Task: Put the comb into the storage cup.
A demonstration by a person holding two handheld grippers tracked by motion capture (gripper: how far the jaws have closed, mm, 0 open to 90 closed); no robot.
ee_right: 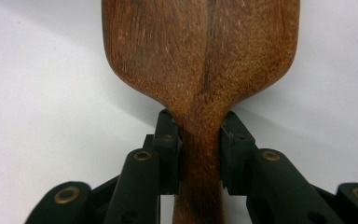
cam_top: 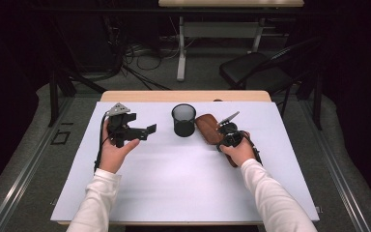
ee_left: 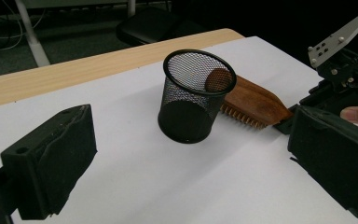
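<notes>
A white sheet is covering the table (cam_top: 174, 183). The wooden brush (ee_right: 200, 60) is lying flat there, just beside the black mesh cup (cam_top: 183, 120). The right claw (ee_right: 199, 154) is squeezing its handle (bristles facing down). The left claw (ee_left: 186, 168) is waiting, spread apart, holding nothing. Grabbing looks done; lifting is left.

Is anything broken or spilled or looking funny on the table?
Nothing stands out. The black mesh cup stands upright, not tipped. The wooden brush lies bristles down beside it and looks whole. The right gripper is shut on its handle; the left gripper is open with nothing in it.
</notes>
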